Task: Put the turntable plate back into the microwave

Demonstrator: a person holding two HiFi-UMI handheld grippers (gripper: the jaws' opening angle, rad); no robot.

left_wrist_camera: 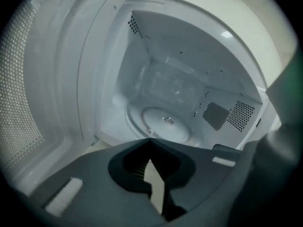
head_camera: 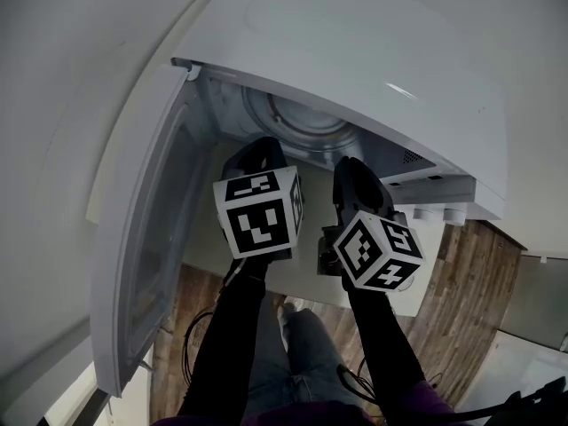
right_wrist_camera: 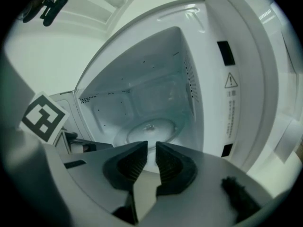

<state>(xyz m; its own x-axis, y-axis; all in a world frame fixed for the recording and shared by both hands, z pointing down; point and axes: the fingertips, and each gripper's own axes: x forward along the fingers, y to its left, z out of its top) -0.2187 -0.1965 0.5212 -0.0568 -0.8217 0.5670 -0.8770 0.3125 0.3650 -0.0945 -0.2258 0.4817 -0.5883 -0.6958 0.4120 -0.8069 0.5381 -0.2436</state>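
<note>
In white microwave (head_camera: 355, 51), round translucent plate (left_wrist_camera: 165, 122)

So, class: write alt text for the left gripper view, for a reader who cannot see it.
The left gripper, jaws shut and empty, points into an open microwave. The round turntable plate lies on the cavity floor; the door stands open at left.

Head cam down, gripper cams facing microwave (left_wrist_camera: 189, 46)
</note>
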